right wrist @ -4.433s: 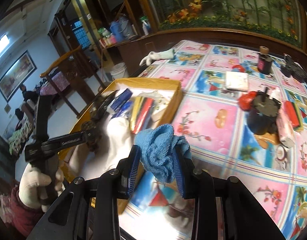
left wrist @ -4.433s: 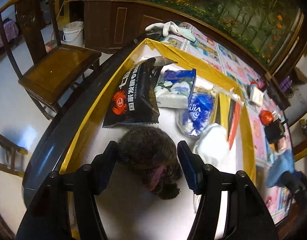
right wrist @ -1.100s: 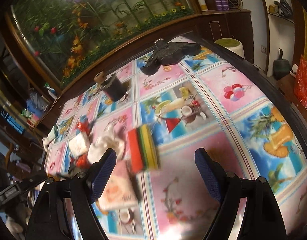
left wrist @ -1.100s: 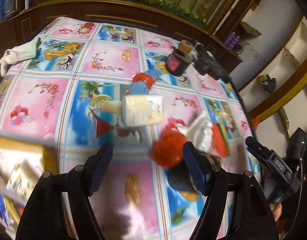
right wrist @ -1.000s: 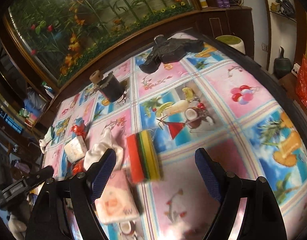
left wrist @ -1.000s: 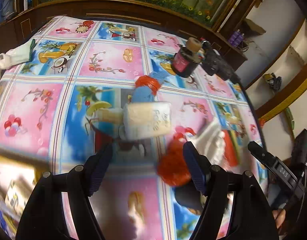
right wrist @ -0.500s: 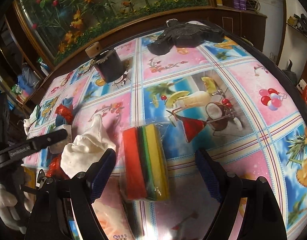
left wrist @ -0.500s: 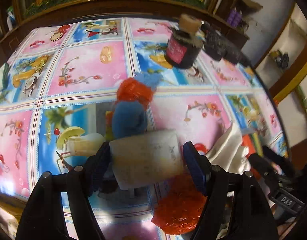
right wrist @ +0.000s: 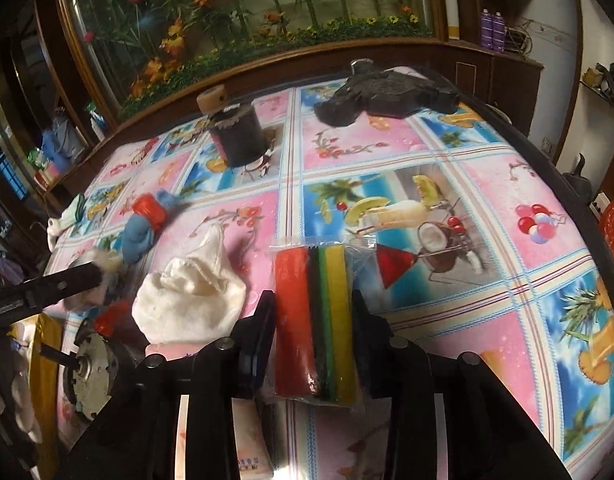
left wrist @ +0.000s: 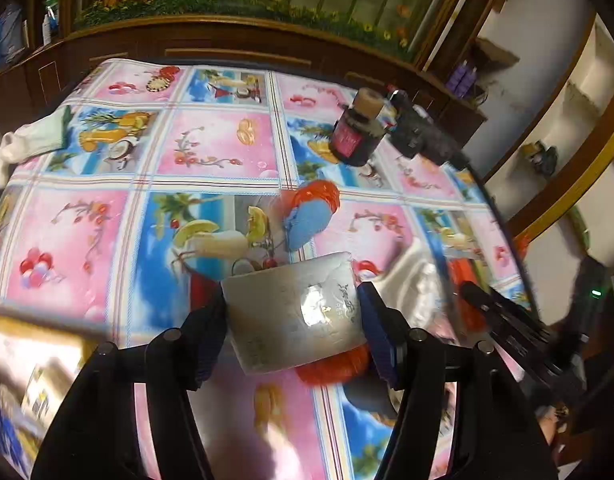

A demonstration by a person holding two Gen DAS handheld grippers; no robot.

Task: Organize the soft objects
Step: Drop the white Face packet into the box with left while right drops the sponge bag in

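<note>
In the left wrist view my left gripper (left wrist: 291,308) has its jaws closing, and both pads press on a white wrapped soft pack (left wrist: 295,320) held a little above the tablecloth. In the right wrist view my right gripper (right wrist: 313,312) is closing too, its pads against the sides of a clear-wrapped stack of red, green and yellow sponges (right wrist: 315,320) on the table. A white cloth (right wrist: 191,300) lies heaped just left of the sponges. A blue and red soft bundle (left wrist: 307,216) lies beyond the white pack. An orange mesh puff (left wrist: 331,364) shows under the pack.
A dark jar with a cork (right wrist: 235,136) and a black object (right wrist: 383,96) stand at the far side. A white glove (left wrist: 27,144) lies at the far left edge. The yellow-rimmed box (left wrist: 27,336) is at the left. A metal motor (right wrist: 91,368) and a pink packet (right wrist: 211,400) lie near the right gripper.
Both grippers moved in over the table. The left jaws closed on the white pack and raised it slightly. The right jaws narrowed from wide open onto the sponge stack.
</note>
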